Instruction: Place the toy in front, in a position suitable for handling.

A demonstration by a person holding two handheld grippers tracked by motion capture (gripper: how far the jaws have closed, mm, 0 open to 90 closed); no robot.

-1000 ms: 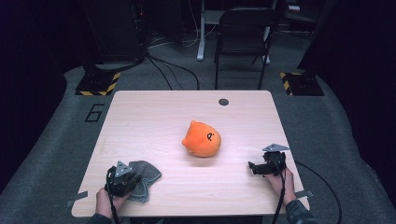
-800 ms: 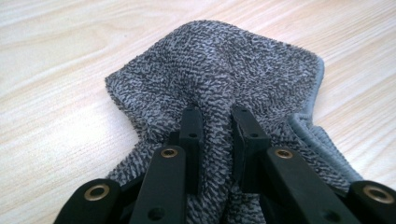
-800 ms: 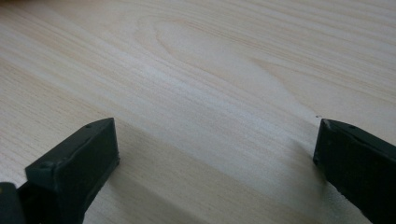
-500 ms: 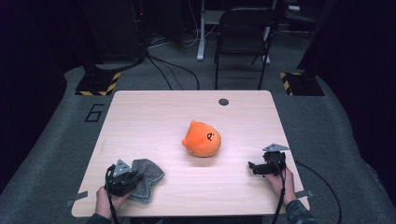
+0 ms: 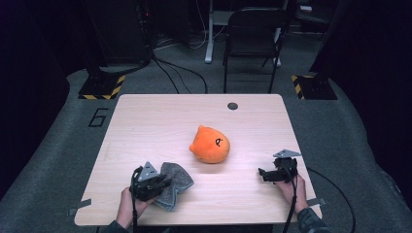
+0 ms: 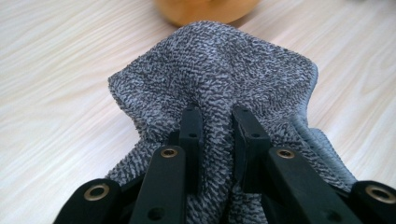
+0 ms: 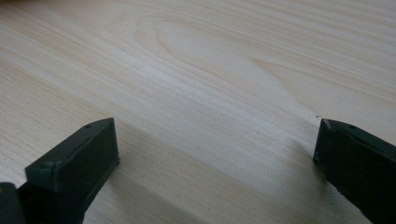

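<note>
Near desk front: left gripper (image 6: pixel 217 116) pinches grey cloth (image 6: pixel 219 70) fold; soft, limp, light. Right gripper (image 7: pixel 215 154) wide open, empty.

Two hand-held black grippers, each with paired jaws and a trailing cable.

Left gripper (image 5: pixel 163 182): matte black body, grey three-cornered plate on top, flat black jaw links fastened with brass-coloured ringed rivets, small unfilled holes alongside. Right gripper (image 5: pixel 263 173): same black build, grey three-cornered plate, blocky square-ended jaws with bevelled edges. A thin black cable runs back from each. Dark sleeve cuffs at both wrists.
</note>
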